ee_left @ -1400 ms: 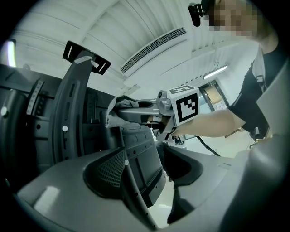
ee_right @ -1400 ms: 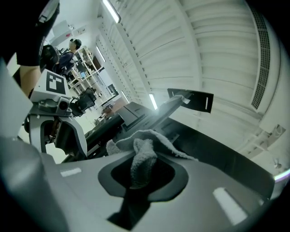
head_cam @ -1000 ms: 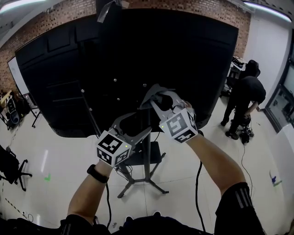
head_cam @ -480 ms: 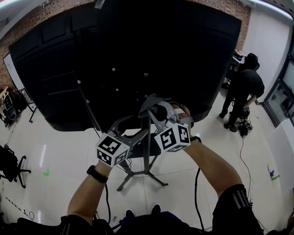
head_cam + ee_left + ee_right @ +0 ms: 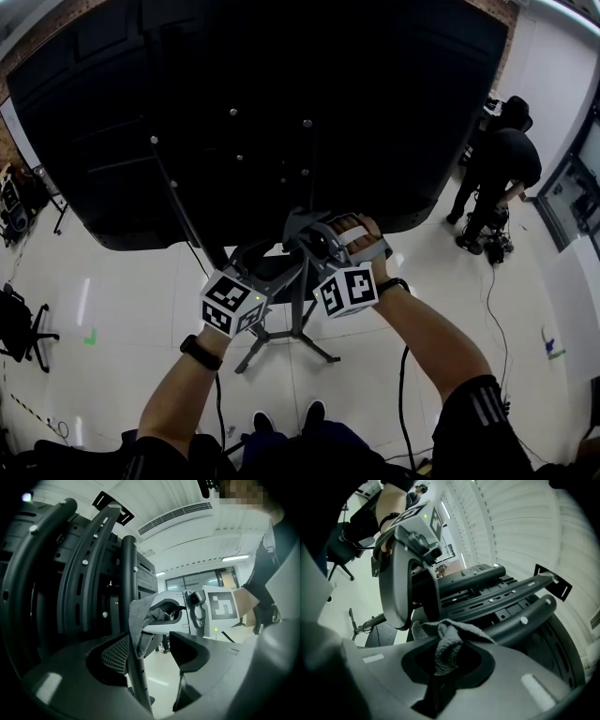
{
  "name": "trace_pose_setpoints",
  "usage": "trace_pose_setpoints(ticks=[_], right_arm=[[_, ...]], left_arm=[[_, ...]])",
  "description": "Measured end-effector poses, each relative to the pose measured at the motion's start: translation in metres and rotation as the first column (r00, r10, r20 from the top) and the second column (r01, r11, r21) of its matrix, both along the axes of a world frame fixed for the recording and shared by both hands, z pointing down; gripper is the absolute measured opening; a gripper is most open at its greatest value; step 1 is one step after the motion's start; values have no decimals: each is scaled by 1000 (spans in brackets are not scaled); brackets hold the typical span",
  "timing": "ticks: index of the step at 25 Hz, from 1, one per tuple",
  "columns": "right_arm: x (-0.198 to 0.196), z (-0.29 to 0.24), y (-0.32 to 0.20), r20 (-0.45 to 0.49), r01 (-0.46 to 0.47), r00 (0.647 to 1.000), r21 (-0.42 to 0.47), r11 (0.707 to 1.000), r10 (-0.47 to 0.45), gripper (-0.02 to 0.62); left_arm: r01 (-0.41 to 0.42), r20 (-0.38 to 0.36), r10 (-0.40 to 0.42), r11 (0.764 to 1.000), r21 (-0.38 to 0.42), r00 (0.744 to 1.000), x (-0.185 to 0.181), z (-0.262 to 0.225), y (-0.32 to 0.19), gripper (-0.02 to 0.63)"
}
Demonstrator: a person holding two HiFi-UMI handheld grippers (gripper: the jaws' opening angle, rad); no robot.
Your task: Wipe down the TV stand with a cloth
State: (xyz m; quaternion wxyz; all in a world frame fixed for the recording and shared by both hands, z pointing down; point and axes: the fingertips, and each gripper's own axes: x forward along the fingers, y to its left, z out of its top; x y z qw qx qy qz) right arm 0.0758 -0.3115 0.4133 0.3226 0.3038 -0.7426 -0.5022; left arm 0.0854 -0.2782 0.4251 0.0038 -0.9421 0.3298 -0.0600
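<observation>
The black TV (image 5: 281,112) hangs on a dark metal stand whose upright pole (image 5: 302,302) runs down to splayed legs. My right gripper (image 5: 302,234) is shut on a grey cloth (image 5: 447,641) and presses it against the pole just under the TV. In the left gripper view the cloth (image 5: 140,620) wraps the pole (image 5: 135,677) and hangs from the right gripper (image 5: 173,616). My left gripper (image 5: 262,265) is open, a little lower on the left. The pole passes between its jaws, close to the left pad (image 5: 115,653).
A person in black (image 5: 502,178) bends over gear on the floor at the far right. An office chair (image 5: 19,328) stands at the left edge. The stand's legs (image 5: 281,342) spread over the white tiled floor, and a cable (image 5: 403,394) trails below my right arm.
My right gripper has slid down the pole with the cloth, toward me. My left gripper has stayed almost where it was. The head view has tipped down and closer to the TV.
</observation>
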Motion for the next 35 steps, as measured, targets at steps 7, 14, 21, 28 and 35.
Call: trace_pose_setpoints(ticks=[7,14,21,28,35], right_arm=[[-4,64,0,-123,11,992,-34,999,-15,58],[-5,123,1,-163,13,986,-100,995,-29,60],[-1,205,-1,-257,-3,966,-144,990,-34,58],[-2,269,-1,-261,-30,965,-195,980,-22,57],[-5,336,0,-262,-42,965,-240,970,-23,57]], left_arm=[[10,-5,-10,997,-76,1000,-6,53,-1,293],[7,-18,-9,990,-139,1000,-6,104,-1,295],[2,-25,-7,982,-189,1000,-13,158,-7,295],[-4,-4,3,965,-261,1000,-16,225,-13,295],[-19,34,31,952,-307,999,-11,293,-17,296]])
